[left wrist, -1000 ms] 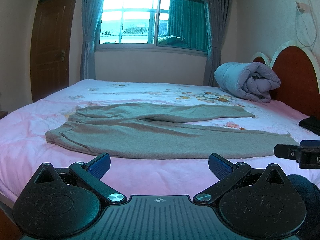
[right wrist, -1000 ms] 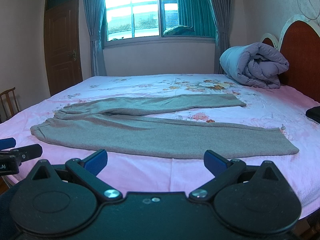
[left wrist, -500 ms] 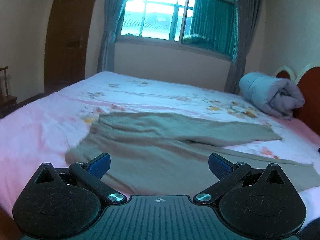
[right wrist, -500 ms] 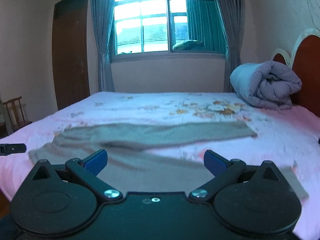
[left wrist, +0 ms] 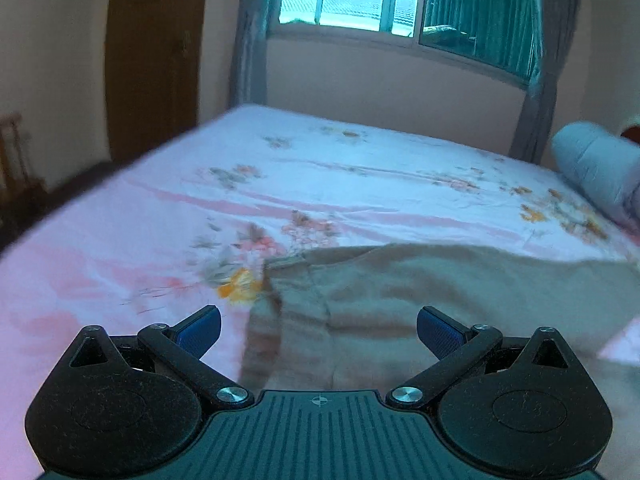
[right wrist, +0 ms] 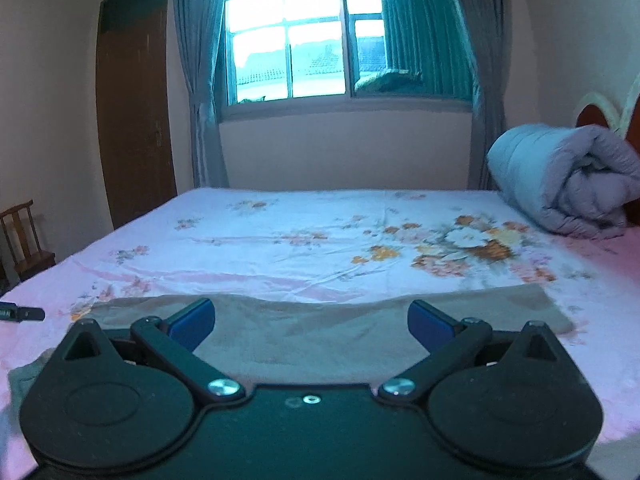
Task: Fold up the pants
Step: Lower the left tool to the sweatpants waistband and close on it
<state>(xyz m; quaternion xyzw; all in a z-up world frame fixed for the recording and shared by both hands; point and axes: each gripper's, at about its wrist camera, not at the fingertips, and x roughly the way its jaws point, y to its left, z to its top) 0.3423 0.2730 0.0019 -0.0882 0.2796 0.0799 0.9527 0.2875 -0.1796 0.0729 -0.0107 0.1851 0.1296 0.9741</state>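
Grey-beige pants (left wrist: 420,296) lie flat on the pink floral bed sheet (left wrist: 280,184). In the left wrist view my left gripper (left wrist: 319,326) is open and empty, over the waistband corner at the pants' left end. In the right wrist view my right gripper (right wrist: 311,322) is open and empty, over the far leg of the pants (right wrist: 320,332), whose cuff ends at the right. The tip of the left gripper (right wrist: 22,313) shows at the left edge of that view.
A rolled grey quilt (right wrist: 564,184) lies at the head of the bed by the wooden headboard (right wrist: 592,116). A window (right wrist: 304,40) with curtains, a brown door (right wrist: 136,92) and a wooden chair (right wrist: 24,240) stand beyond the bed.
Both grippers have moved forward and lower, close over the pants. The left one swung toward the waistband end, the right one over the far leg. Both stay open.
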